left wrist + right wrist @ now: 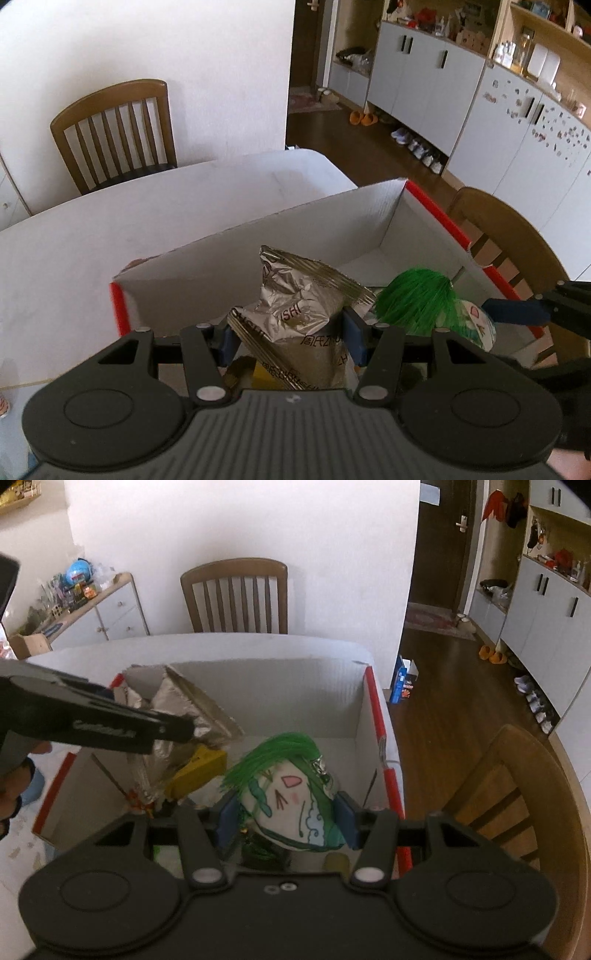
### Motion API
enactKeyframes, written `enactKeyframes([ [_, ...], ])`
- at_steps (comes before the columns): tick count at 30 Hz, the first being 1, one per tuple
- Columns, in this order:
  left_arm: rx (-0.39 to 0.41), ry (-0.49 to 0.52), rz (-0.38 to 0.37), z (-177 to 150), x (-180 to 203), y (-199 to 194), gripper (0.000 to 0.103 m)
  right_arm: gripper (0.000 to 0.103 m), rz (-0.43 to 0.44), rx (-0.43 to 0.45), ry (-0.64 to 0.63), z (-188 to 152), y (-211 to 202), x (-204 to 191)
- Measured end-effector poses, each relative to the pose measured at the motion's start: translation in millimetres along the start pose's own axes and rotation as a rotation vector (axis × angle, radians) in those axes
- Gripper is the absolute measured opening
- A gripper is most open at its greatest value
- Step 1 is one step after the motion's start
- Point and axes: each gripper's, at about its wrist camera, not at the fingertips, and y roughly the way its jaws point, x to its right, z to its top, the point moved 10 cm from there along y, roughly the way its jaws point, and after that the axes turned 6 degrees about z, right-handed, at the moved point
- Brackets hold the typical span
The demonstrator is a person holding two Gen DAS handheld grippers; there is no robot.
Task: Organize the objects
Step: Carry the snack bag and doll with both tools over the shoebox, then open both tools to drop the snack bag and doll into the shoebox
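Note:
A white cardboard box (229,266) with red edges stands on the white table; it also shows in the right wrist view (295,698). My left gripper (290,338) is shut on a silver foil snack bag (295,314) and holds it over the box's near end. The bag shows in the right wrist view (184,705) too. My right gripper (286,819) is shut on a white plush doll (291,797) with green hair, held over the box. The doll's green hair (417,299) shows to the right in the left wrist view. A yellow object (199,768) lies inside the box.
A wooden chair (236,594) stands at the table's far side and another (509,794) at its right. The white table (110,221) extends left and beyond the box. Grey cabinets (424,85) and shoes line the room's right wall.

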Motion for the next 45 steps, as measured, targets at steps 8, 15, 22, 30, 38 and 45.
enactKeyframes([
  [8, -0.052, 0.025, 0.057, 2, 4, 31, 0.055, 0.052, -0.054, -0.026, -0.033, -6, 18, 3],
  [15, -0.084, 0.034, 0.065, -1, 5, 47, 0.056, 0.052, -0.032, -0.049, -0.024, -12, 22, 7],
  [22, -0.092, 0.051, 0.064, 1, 12, 51, 0.057, 0.056, 0.004, -0.042, -0.009, -12, 20, 7],
  [30, -0.06, 0.031, 0.048, 2, 12, 38, 0.068, 0.063, 0.039, -0.022, 0.017, -9, 14, 5],
  [38, -0.042, 0.004, 0.018, 0, 8, 18, 0.074, 0.068, 0.062, -0.002, 0.042, -7, 3, 3],
  [45, -0.012, -0.012, 0.004, -6, 0, -9, 0.074, 0.077, 0.083, 0.04, 0.045, 1, -13, -7],
])
